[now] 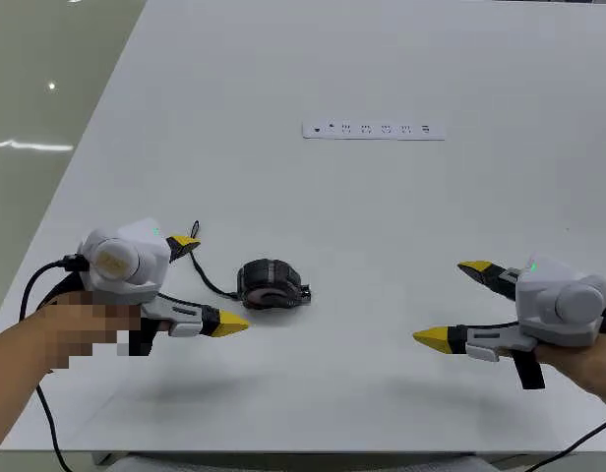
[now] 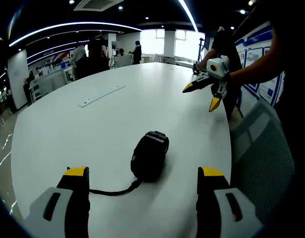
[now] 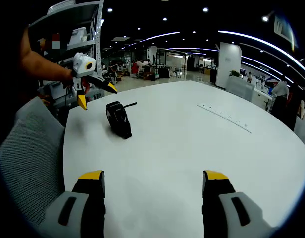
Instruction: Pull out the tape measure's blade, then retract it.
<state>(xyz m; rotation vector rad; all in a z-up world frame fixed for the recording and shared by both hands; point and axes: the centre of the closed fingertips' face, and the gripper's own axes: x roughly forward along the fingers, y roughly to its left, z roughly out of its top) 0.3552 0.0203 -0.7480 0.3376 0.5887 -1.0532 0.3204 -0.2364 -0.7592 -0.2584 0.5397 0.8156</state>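
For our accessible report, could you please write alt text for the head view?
A black tape measure lies on a white table between two open yellow-tipped tools, the left tool close beside it, the right tool farther away.

Our left gripper [image 1: 210, 281] and right gripper [image 1: 449, 301] have white and grey housings, with black jaws ending in yellow tips. A black cable [image 1: 28, 290] trails from each handle, and a small green light [image 1: 531, 265] glows on the right one.

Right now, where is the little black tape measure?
In the head view, the black tape measure lies on the white table, just right of the left gripper, far from the right gripper.
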